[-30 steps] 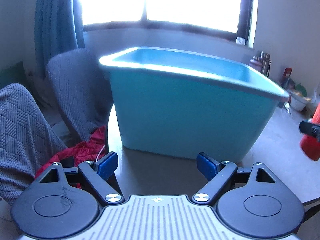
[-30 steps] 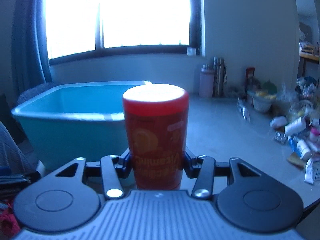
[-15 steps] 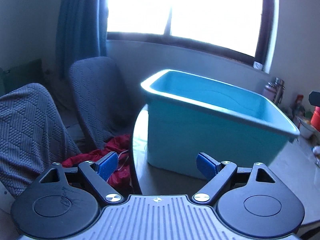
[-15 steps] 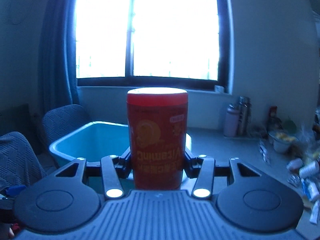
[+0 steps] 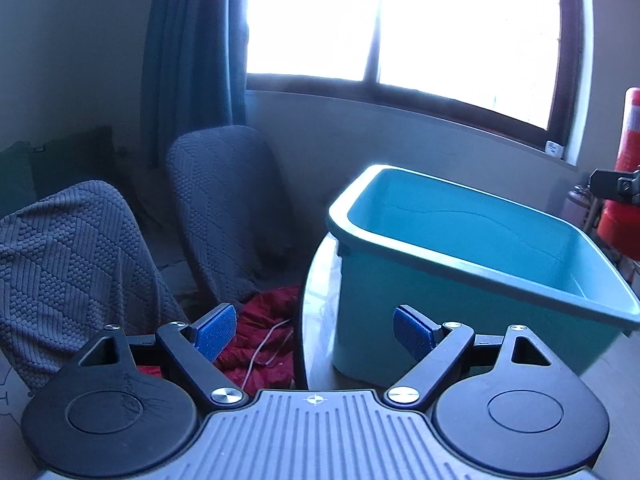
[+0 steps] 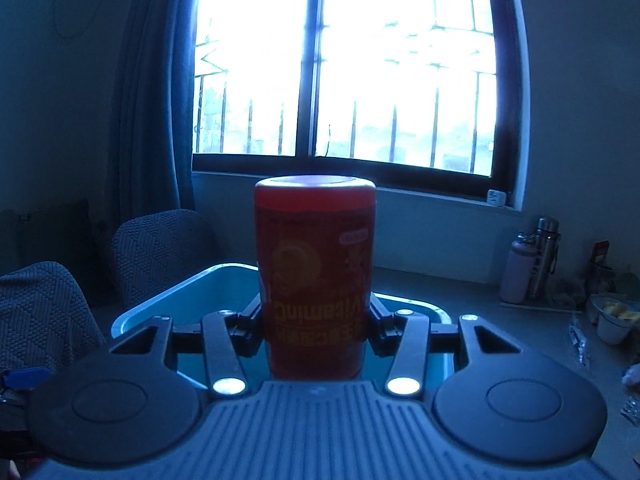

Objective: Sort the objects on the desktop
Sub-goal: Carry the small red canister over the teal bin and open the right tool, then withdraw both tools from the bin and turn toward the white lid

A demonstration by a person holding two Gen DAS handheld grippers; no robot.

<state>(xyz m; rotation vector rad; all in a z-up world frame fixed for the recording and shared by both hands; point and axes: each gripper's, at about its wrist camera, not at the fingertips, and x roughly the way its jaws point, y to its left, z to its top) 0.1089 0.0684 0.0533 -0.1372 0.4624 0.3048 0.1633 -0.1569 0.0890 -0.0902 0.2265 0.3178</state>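
My right gripper (image 6: pixel 315 320) is shut on a red vitamin C canister (image 6: pixel 315 276), its label upside down, held above the teal plastic bin (image 6: pixel 160 304). The bin shows empty in the left wrist view (image 5: pixel 472 236), standing on the table's left end. The canister also shows at the right edge of the left wrist view (image 5: pixel 626 216), above the bin's right side. My left gripper (image 5: pixel 314 330) is open and empty, in front of the bin's near left corner, over the table edge.
Two grey knitted chairs (image 5: pixel 224 208) stand left of the table, with a red cloth (image 5: pixel 264 340) on the floor. Bottles (image 6: pixel 536 264), a white bowl (image 6: pixel 612 320) and small clutter sit on the table's right side. A window is behind.
My right gripper has lifted the canister higher and moved it over the bin. My left gripper has pulled back and up to the left, away from the bin.
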